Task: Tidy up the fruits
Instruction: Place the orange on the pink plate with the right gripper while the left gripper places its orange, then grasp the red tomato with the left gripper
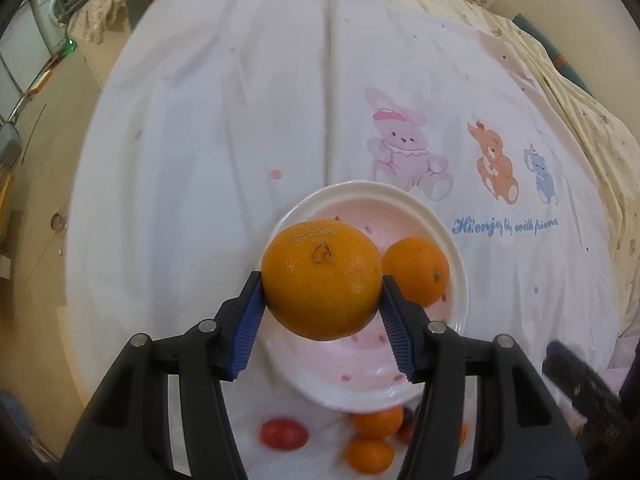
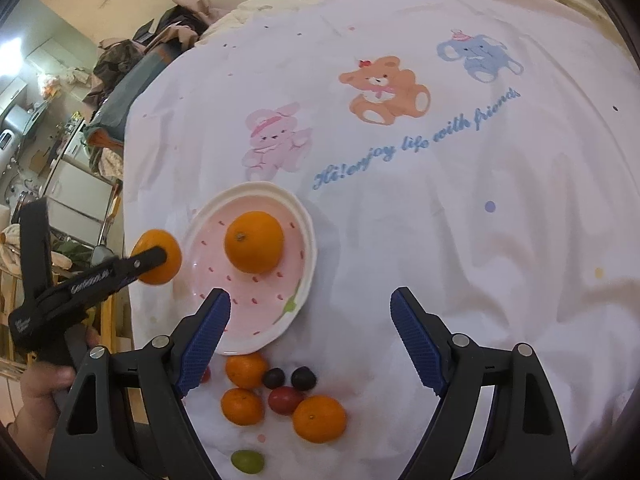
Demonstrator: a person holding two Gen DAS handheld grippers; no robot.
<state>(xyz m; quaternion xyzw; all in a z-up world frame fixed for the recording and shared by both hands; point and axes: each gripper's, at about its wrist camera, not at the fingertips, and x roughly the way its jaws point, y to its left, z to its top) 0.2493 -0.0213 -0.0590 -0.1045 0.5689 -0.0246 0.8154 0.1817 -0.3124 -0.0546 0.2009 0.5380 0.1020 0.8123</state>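
Orange [image 1: 322, 278] between left gripper [image 1: 322, 300] fingers [image 1: 248, 320]

1. Your left wrist view looks steeply down along the left gripper [image 1: 322, 280], close above the pink plate [image 1: 460, 284], its centre filled by the held orange [image 1: 322, 280].
2. Your right wrist view sits farther back, to the plate's [image 2: 308, 236] right, facing across the printed sheet [image 2: 480, 240].
3. Both views share the plate, the orange on it [image 1: 416, 272] [image 2: 254, 242] and the sheet's cartoon animals.
4. The right view also catches the left gripper [image 2: 160, 258] from the side.
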